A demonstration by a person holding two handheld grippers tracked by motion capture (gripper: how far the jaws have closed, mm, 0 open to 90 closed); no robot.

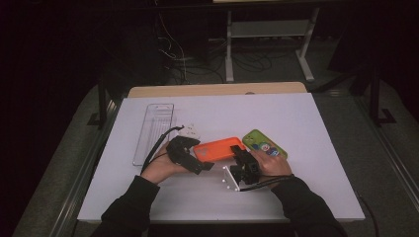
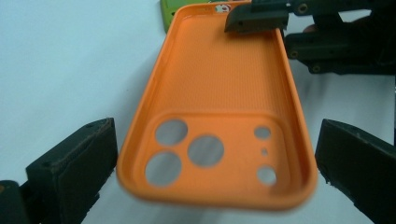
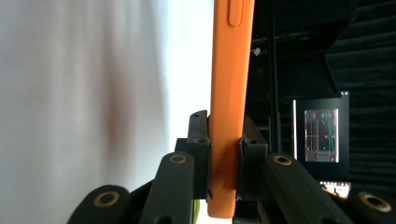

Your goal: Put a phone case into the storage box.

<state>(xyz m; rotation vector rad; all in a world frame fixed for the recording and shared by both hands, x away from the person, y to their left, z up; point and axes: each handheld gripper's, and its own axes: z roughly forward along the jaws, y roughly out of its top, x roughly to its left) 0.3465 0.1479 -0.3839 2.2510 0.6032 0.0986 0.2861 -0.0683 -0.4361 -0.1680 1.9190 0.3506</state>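
Left gripper view: left claw (image 2: 210, 163) gapes off the orange case's (image 2: 219, 116) edges; right claw (image 3: 224, 154) clamps it.

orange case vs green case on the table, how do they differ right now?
The orange case is plain, with its hollow inside and camera cutouts showing; the green case carries a printed picture. The orange case is clamped at one end by the right tongs; the green case lies flat on the table, ungripped. The open left tongs bracket the orange case's other end without pressing it. Both are phone cases.
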